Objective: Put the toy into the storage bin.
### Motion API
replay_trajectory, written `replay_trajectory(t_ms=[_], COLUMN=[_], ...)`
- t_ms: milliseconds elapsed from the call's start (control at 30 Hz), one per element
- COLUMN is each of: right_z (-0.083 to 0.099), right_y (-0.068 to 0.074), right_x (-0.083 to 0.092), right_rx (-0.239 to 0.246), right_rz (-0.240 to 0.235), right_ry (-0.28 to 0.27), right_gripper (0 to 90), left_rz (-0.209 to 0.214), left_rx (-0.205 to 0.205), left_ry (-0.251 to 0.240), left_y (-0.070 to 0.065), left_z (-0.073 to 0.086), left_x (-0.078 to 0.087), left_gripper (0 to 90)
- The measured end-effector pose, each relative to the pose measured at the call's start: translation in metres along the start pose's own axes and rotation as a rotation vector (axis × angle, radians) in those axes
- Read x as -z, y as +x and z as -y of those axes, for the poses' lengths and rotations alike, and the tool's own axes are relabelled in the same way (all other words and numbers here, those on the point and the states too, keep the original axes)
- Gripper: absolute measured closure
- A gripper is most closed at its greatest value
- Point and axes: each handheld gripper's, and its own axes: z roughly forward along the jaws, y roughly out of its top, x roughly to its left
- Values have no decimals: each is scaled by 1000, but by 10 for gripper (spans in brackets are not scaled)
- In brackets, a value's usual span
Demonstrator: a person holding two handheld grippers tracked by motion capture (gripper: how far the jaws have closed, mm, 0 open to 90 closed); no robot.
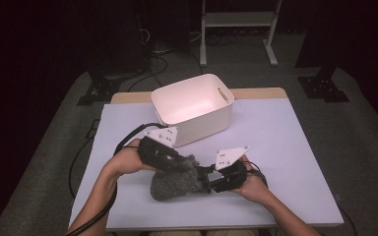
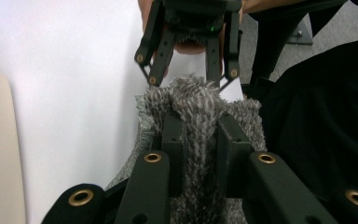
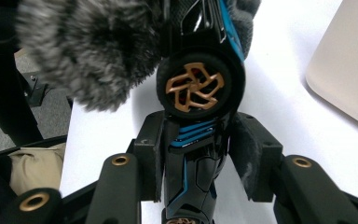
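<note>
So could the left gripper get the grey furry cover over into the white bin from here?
Probably yes. The left gripper is clamped on the cover, and the bin stands open just behind, nothing between. But the right gripper holds a toy car partly inside the cover.

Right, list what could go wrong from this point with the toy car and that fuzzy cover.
1. The left hand-held gripper pinches only a ridge of the grey fuzzy cover; the pile could slide out of its pads.
2. The right hand-held gripper clamps the glossy black-and-blue toy car by its narrow body beside a wheel, so pulling might twist the car loose.
3. Both are held above the table, short of the white bin; a slip likely drops the car outside it.
</note>
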Motion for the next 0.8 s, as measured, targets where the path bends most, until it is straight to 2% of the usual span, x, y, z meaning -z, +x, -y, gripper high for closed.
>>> replay_trajectory(t_ms=[133, 233, 333, 400, 467, 500, 533, 633, 733, 800], right_z=[0, -2, -1, -1, -1, -1, -1, -3, -4, -5], right_y=[1, 3, 2, 2, 2, 1, 1, 2, 4, 3], right_x=[-1, -4, -4, -4, -3, -2, -2, -3, -4, -3], right_rx=[7, 19, 13, 12, 25, 18, 7, 23, 34, 27], right_rz=[2, 3, 1, 1, 9, 8, 4, 9, 13, -6], right_ry=[-3, -9, -11, -14, -21, -20, -25, -17, -6, 2], right_gripper=[556, 557, 557, 557, 587, 592, 595, 595, 593, 580], left_rz=[15, 27, 30, 19, -8, -9, -7, 13, 31, 40], left_rx=[-33, -48, -37, -34, -15, -7, -3, 5, 1, -12], left_ry=[2, 31, 21, 22, 40, 38, 37, 22, 3, -1], left_y=[0, 0, 1, 2, 1, 2, 1, 2, 2, 1], left_z=[-16, -22, -20, -16, -11, -8, -7, -5, -6, -8], left_x=[-7, -15, -14, -10, -6, -3, -2, -7, -11, -14], left_gripper=[761, 761, 759, 759, 755, 755, 755, 768, 772, 772])
